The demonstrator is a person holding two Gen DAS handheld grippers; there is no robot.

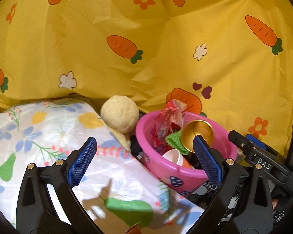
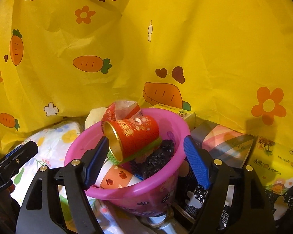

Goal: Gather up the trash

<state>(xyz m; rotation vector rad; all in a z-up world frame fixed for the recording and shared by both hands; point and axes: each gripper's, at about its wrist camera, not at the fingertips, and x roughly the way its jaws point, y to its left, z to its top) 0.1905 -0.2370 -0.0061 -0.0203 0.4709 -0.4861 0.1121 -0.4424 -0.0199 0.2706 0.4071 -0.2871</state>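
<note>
Seemingly nearly done: the pink tub already holds a red can, wrappers and a paper cup. Both the left gripper and right gripper gape, empty.

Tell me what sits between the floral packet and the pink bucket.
In the left wrist view, a cream fuzzy ball sits between the floral packet and the pink bucket.
</note>
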